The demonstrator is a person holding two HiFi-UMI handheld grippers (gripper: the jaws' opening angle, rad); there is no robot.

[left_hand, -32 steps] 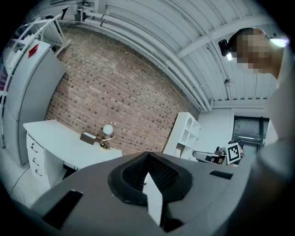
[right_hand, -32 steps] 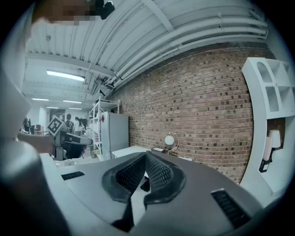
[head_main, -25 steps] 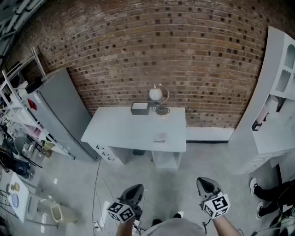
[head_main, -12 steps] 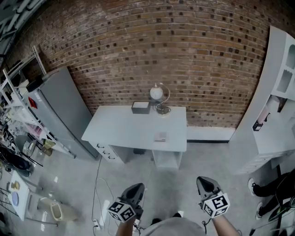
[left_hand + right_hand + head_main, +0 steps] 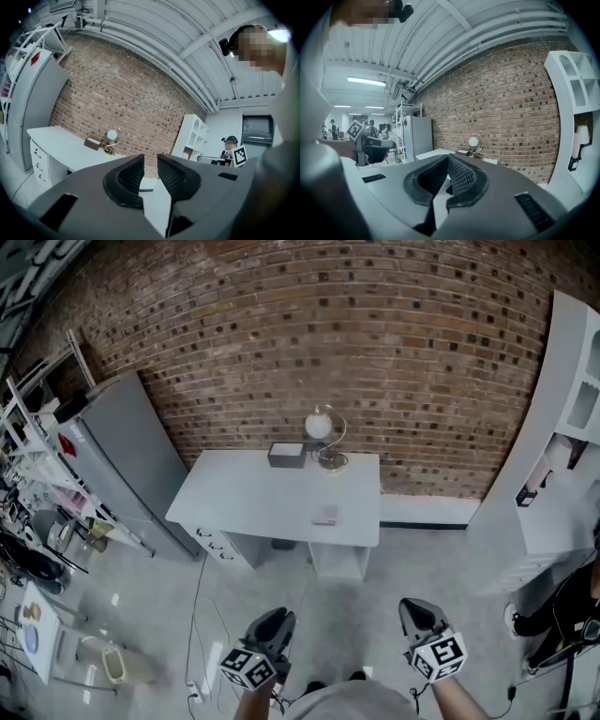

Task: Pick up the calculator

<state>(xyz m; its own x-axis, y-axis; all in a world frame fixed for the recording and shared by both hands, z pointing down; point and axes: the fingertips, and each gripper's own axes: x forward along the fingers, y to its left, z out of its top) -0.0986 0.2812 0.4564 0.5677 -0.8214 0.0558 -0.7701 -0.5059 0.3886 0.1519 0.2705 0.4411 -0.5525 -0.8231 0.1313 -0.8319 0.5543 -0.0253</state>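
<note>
The calculator (image 5: 325, 516), small, flat and pale, lies near the front right of a white desk (image 5: 244, 502) across the floor from me. Both grippers hang low at the bottom of the head view, far short of the desk. My left gripper (image 5: 276, 620) (image 5: 151, 161) has just been opening its jaws; a narrow gap shows between the ribbed pads and nothing is in it. My right gripper (image 5: 415, 607) (image 5: 447, 161) has its pads meeting at the tips and holds nothing.
A dark box (image 5: 286, 456) and a globe lamp (image 5: 322, 430) stand at the desk's back edge against the brick wall. A grey cabinet (image 5: 122, 465) flanks the desk's left, a white shelf unit (image 5: 562, 427) its right. Cables (image 5: 202, 615) trail on the floor. A person's shoe (image 5: 514, 619) shows at right.
The desk sits slightly higher in the head view. Both grippers keep their places at the bottom edge. The person at the right edge has shifted.
</note>
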